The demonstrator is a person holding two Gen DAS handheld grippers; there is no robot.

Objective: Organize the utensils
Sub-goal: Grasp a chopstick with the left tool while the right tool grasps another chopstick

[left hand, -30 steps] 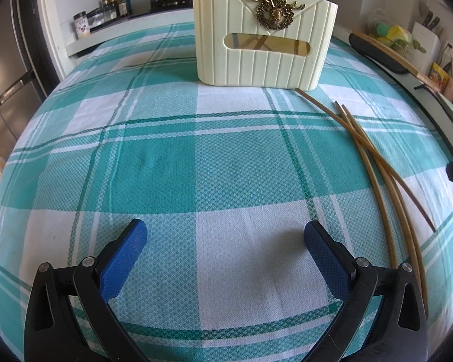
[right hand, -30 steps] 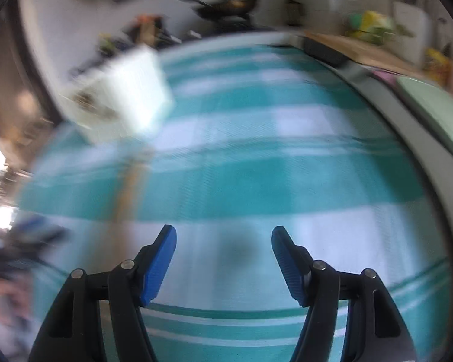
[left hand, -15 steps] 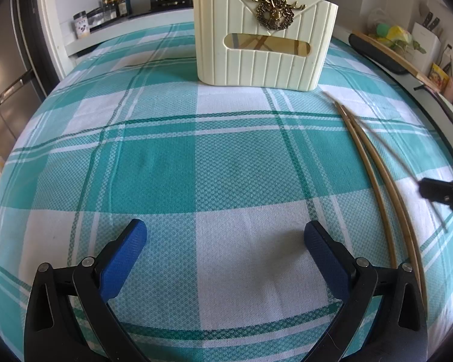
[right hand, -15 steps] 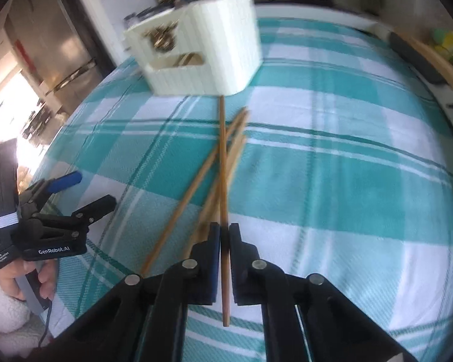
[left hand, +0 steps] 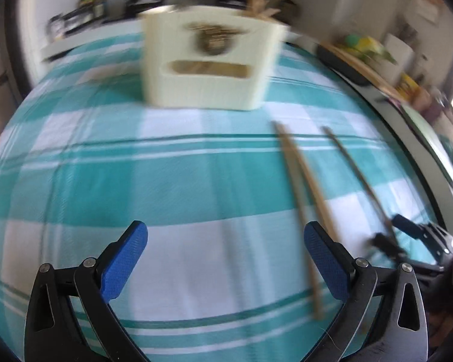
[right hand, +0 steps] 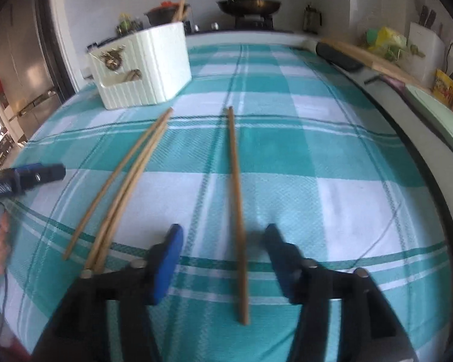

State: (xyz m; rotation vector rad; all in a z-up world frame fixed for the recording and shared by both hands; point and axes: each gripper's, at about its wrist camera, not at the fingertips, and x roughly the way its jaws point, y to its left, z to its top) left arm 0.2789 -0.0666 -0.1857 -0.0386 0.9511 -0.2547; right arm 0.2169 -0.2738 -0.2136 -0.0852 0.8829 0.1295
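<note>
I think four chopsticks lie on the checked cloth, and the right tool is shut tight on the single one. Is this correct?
Not quite: in the right wrist view the right tool is open. Its jaws have just been opening, and the single chopstick lies loose between them. Four chopsticks on the checked cloth is correct.

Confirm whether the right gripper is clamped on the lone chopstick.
No: the right gripper stands open, its jaws having just been opening, and the lone chopstick lies between them on the tablecloth, untouched.

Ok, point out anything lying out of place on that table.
Four loose chopsticks lie on the checked cloth instead of the cream holder: one chopstick between the open right gripper, three others fanned leftward.
</note>
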